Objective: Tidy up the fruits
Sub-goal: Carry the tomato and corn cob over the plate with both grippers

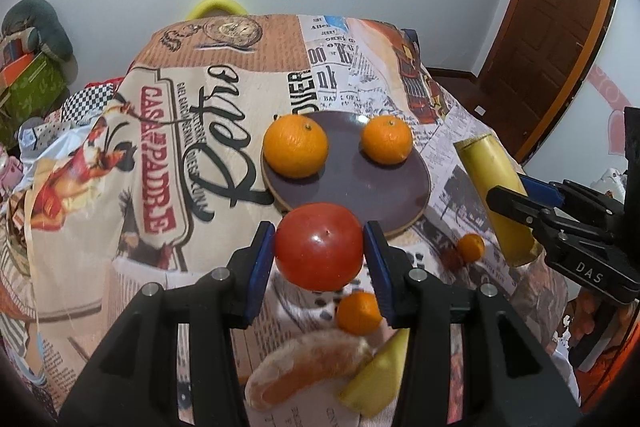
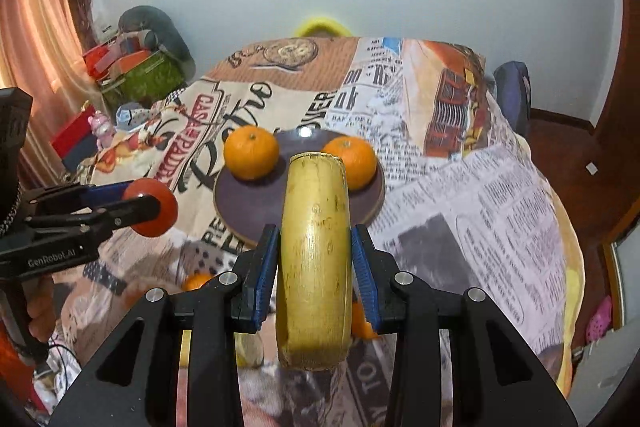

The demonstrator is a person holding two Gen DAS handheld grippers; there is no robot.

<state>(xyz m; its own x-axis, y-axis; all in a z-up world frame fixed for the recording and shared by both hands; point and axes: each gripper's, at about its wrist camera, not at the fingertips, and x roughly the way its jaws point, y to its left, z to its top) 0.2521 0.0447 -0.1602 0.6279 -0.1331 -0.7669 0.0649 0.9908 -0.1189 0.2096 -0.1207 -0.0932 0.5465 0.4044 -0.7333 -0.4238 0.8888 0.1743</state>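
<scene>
**Both claws carrying fruit, with the plate lying just ahead**

Left wrist view: the left claw (image 1: 319,259) is gripping a red tomato-like fruit (image 1: 319,247) between its blue pads, jaws partly closed and pressing on both of its sides. The fruit is sitting right at the fingertips, clear of the table (image 1: 200,147). The dark plate (image 1: 360,187) is lying directly ahead of this claw and just past the held fruit, already bearing two oranges (image 1: 296,147), one toward its far left, the other toward its far right. The bare middle and near part of the plate is facing the claw, so a short forward carry looks like what the coming move needs. Below the claw, a small orange (image 1: 359,311), a peeled citrus segment (image 1: 308,367) and a yellow slice (image 1: 376,379) are lying on the cloth. Off to the right, the right claw (image 1: 516,203) is holding the banana piece (image 1: 496,195), level with the plate's right rim.

Right wrist view: the right claw (image 2: 315,267) is clamping the banana piece (image 2: 316,259) at mid-length, jaws narrowly set against its sides. Its long axis is running straight ahead along the fingers, far end overlapping the plate (image 2: 248,203) in this view. The plate is lying dead ahead; the left claw (image 2: 150,205) is hanging to the left, beside the plate's left edge. Both seem about equally near.
</scene>
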